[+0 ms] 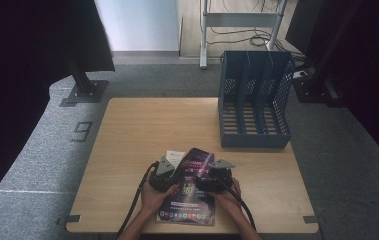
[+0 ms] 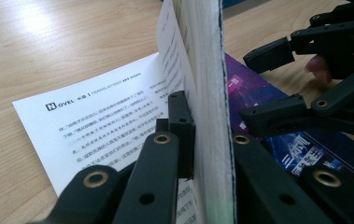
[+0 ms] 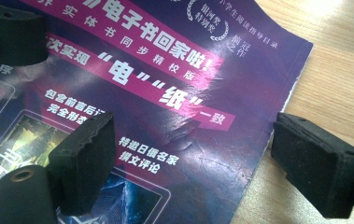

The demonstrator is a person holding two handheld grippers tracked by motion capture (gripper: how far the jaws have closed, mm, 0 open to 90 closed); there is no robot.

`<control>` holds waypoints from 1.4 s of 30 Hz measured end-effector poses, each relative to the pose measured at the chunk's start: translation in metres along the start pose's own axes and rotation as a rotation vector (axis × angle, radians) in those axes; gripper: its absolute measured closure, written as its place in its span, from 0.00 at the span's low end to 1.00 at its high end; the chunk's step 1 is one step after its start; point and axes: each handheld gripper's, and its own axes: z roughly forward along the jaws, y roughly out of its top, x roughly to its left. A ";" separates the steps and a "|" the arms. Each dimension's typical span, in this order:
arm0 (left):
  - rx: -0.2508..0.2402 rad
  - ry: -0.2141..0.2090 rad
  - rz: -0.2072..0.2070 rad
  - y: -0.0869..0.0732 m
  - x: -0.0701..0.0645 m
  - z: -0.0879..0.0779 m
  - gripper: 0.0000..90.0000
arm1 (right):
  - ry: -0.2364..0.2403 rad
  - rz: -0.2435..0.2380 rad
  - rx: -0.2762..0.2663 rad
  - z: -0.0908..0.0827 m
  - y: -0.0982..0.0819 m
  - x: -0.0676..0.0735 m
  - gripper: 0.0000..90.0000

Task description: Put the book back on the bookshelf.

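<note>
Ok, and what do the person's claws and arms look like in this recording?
Both are black, hand-held tools. The left claw and the right claw each carry a grey three-cornered plate on top, and a black cable trails from each toward the table's near edge. Their jaws are flat black linkage bars with brass-coloured rivets, ending in blocky black pads. The forearms are bare; no sleeves are visible.

The book (image 1: 189,192) is a thick paperback with a glossy purple cover, pink banners and white Chinese print. It lies near the front edge of the wooden table, partly opened: a block of pages (image 2: 209,116) with the cover stands lifted on edge, while one white printed page (image 2: 104,116) lies flat on the wood beside it. The cover is creased and scuffed.
</note>
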 end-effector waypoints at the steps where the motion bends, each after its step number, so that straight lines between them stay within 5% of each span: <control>1: -0.002 -0.002 0.000 0.000 0.000 0.000 0.97 | 0.001 -0.001 0.001 0.000 0.000 0.000 0.16; 13: -0.049 -0.007 0.016 0.002 -0.005 -0.008 0.97 | -0.006 -0.002 -0.009 -0.005 0.002 -0.004 0.16; 42: -0.127 -0.022 0.057 0.014 -0.015 -0.029 0.97 | 0.061 0.036 -0.072 -0.023 0.012 -0.011 0.16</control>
